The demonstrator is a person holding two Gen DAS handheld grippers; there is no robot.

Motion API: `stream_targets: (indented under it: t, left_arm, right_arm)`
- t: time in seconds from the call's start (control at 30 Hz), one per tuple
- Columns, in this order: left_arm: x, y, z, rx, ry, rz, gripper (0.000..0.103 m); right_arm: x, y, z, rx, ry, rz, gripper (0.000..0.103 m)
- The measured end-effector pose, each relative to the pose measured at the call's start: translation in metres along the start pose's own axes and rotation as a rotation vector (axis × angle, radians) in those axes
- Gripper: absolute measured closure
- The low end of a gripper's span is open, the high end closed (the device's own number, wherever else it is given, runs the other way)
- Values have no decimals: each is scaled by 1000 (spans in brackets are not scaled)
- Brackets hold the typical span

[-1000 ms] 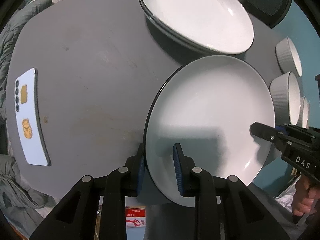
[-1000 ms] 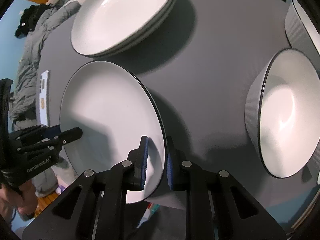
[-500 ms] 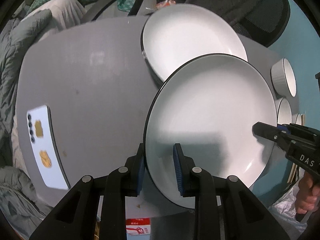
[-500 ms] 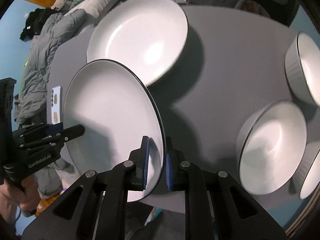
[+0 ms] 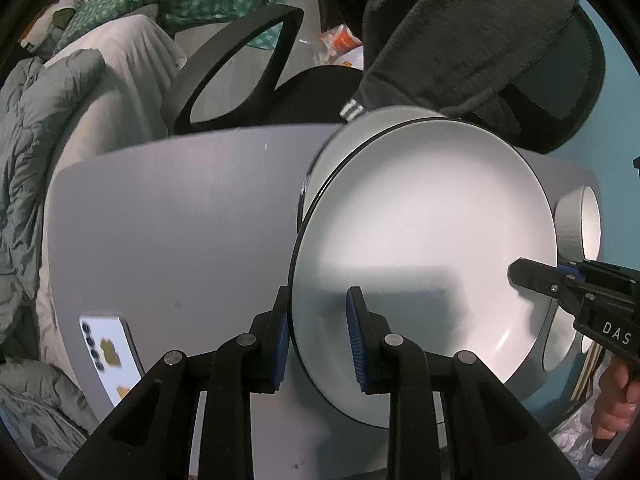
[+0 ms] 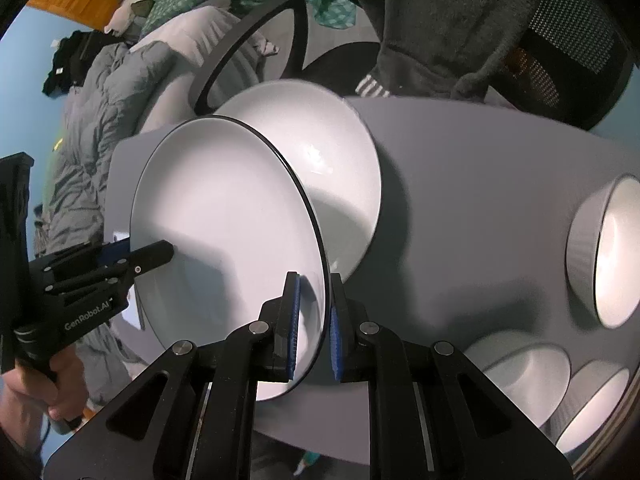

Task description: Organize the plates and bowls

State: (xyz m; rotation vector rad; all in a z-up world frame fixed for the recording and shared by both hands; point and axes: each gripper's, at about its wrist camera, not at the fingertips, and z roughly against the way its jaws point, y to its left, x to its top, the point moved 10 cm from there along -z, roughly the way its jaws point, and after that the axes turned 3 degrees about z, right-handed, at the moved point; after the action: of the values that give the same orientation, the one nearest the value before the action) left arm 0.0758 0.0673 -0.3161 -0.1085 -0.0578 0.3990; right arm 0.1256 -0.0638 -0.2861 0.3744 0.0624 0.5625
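In the left wrist view, the left gripper (image 5: 318, 336) has its blue-padded fingers (image 5: 357, 344) clamped on the near rim of a white plate (image 5: 424, 248) with a thin dark edge; the plate is empty and held off the grey bench (image 5: 180, 216), tilted up on its edge. Just beyond the fingers, the plate overlaps a stack of plates (image 5: 352, 140) of the same kind lying near the far bench edge. To the right of the fingers the right gripper (image 5: 516, 276) bites the plate's opposite rim, and past it a ribbed white bowl (image 5: 580, 220) sits empty by the right bench edge. To the left of the fingers the bench surface is bare as far as a phone (image 5: 108, 352) lying near the front left corner. Beyond the far bench edge stands a black chair (image 5: 240, 64) draped with dark clothing. In the right wrist view, the right gripper (image 6: 312, 320) is clamped on the plate (image 6: 224, 216) rim, its fingers (image 6: 294, 320) pinching it from both sides, while the left gripper (image 6: 168, 250) grips the far left rim. The stack of plates (image 6: 332, 160) lies just ahead of the fingers, partly behind the held plate. To the right of the fingers lies open grey bench (image 6: 480, 200), then three empty ribbed bowls (image 6: 600, 256) along the right edge.
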Motion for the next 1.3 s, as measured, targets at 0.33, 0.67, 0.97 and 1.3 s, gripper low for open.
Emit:
stream_targets:
  t: [0.33, 0.67, 0.97, 1.3]
  left_arm:
    - [30, 3, -19, 27, 39, 22, 77]
    - [33, -8, -28, 60, 70, -18, 77]
    - [34, -11, -25, 74, 78, -44, 77]
    - [31, -14, -20, 83, 50, -64, 76]
  right_arm:
    - [31, -14, -16, -4, 41, -13, 90]
    - [41, -28, -23, -8, 78, -44, 89]
    - [37, -29, -25, -18, 122, -46, 89]
    - [35, -26, -22, -34, 141, -56, 80]
